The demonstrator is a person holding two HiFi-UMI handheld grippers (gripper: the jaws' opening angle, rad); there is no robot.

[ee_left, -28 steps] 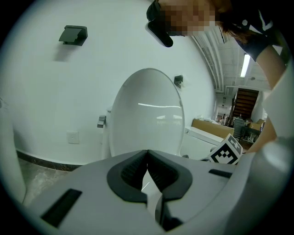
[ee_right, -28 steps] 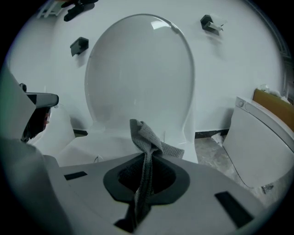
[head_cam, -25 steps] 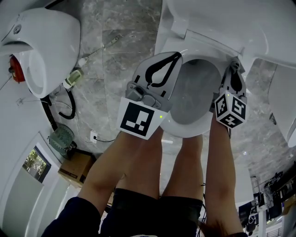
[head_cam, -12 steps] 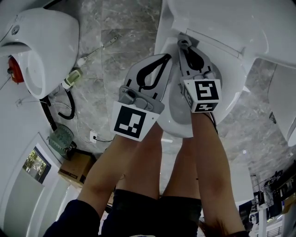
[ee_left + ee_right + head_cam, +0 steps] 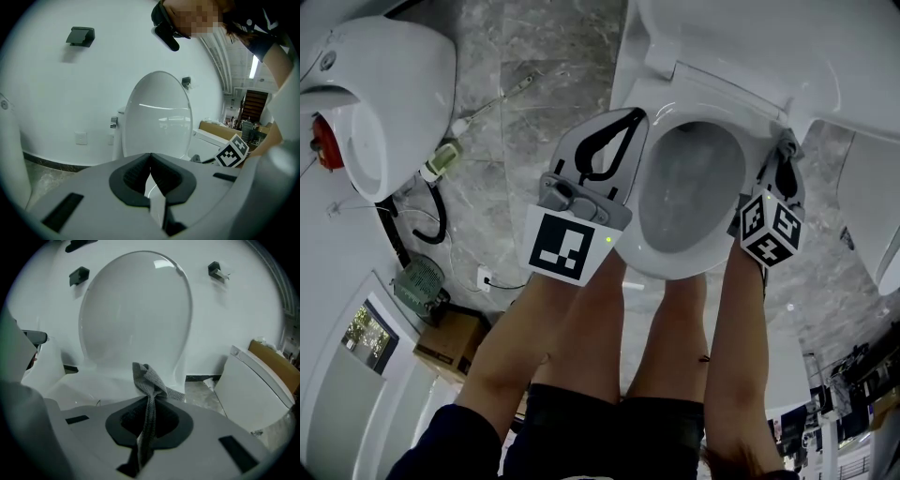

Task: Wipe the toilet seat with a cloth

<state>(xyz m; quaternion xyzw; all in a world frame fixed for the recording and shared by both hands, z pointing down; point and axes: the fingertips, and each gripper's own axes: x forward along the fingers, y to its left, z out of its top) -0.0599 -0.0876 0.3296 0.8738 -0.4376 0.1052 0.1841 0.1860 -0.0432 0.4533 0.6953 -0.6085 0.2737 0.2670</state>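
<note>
The right gripper (image 5: 149,401) pinches a grey woven cloth (image 5: 148,377), seemingly touching the glossy white toilet seat's (image 5: 667,266) right rim. The left gripper (image 5: 150,157) is closed and empty.

I can read no words, brands or numbers anywhere here. On my left tool (image 5: 636,114), the left cube (image 5: 570,246) carries only black-and-white square markers (a pattern, not letters). The right cube (image 5: 772,228) on my right tool (image 5: 787,142) shows the same kind. Any print on the cardboard box (image 5: 455,339) on the floor is too small to make out.
</note>
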